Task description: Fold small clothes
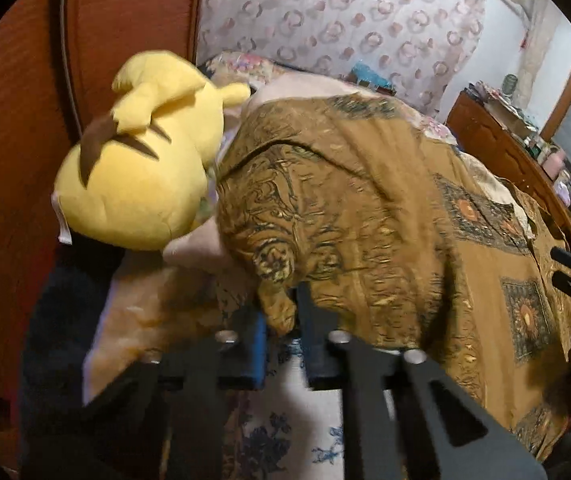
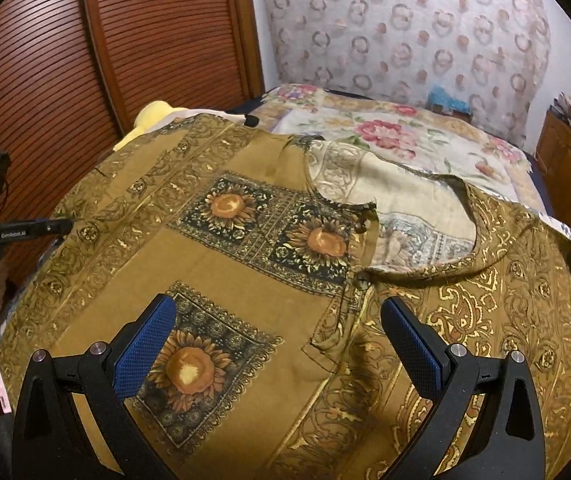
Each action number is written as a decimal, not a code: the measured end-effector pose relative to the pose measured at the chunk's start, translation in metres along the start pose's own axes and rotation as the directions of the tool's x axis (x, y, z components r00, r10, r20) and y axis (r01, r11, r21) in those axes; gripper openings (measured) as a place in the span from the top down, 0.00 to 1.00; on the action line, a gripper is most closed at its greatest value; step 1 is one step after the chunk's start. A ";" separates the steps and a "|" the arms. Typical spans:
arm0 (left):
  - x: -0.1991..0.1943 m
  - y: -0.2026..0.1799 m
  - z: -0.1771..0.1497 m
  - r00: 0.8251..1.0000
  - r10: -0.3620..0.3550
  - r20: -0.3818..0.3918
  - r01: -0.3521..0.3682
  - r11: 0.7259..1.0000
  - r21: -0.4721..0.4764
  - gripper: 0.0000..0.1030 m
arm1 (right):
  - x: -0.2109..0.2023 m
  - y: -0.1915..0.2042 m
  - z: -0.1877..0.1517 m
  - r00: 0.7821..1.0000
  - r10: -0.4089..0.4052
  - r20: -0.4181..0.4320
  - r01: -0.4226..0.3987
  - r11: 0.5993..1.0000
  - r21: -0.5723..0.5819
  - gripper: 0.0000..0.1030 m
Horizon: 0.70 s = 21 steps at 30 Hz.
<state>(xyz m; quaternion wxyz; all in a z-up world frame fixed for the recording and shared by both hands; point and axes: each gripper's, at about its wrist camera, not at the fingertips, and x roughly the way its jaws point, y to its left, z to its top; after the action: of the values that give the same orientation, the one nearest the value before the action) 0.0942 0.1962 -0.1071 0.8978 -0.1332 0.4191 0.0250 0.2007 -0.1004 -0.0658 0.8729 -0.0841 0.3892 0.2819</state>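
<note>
Yellow plush [image 1: 137, 160] + wardrobe doors [image 2: 85, 60] crowd my left; far bed [image 2: 405, 128] past the shirt [image 2: 245, 240] lies open.

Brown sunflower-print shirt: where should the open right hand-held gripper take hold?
Pinch the brown sunflower-print shirt at its hem edge nearest the right hand-held gripper, coming from the near side. It lies flat, so only an edge offers a fold to clamp.

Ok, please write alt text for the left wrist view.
The left gripper is shut on a fold of a brown patterned shirt spread over a bed. A yellow plush toy lies beside the shirt, against a wooden door.
</note>
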 end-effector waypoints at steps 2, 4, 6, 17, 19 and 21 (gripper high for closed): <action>-0.011 -0.008 0.006 0.999 0.006 0.041 -0.007 1.000 0.016 0.94 | -0.001 -0.001 -0.001 1.000 -0.004 0.005 0.004 1.000 -0.001 0.00; -0.024 -0.019 0.015 0.996 -0.009 0.089 0.005 0.999 0.037 0.95 | -0.003 -0.004 -0.001 1.000 -0.007 0.009 0.007 1.000 0.003 0.00; -0.031 -0.028 0.024 0.994 -0.030 0.110 0.024 0.998 0.055 0.95 | -0.008 -0.010 -0.003 1.000 -0.010 0.014 0.010 1.000 0.014 0.00; -0.023 -0.133 0.069 0.977 -0.195 0.090 0.162 0.944 0.288 0.95 | -0.036 -0.038 0.002 0.995 -0.079 0.067 0.075 0.995 0.064 0.00; -0.018 -0.146 0.066 0.977 -0.200 0.073 0.169 0.936 0.309 0.90 | -0.040 -0.041 0.001 0.994 -0.086 0.071 0.081 0.994 0.069 0.00; -0.013 -0.154 0.063 0.976 -0.211 0.047 0.186 0.930 0.318 0.83 | -0.042 -0.043 0.000 0.993 -0.093 0.072 0.088 0.994 0.071 0.00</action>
<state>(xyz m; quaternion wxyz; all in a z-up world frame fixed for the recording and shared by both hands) 0.1568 0.0654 -0.0254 0.9215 -0.0305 0.3658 -0.1268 0.2018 -0.1537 -0.0383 0.9012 -0.0612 0.3612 0.2318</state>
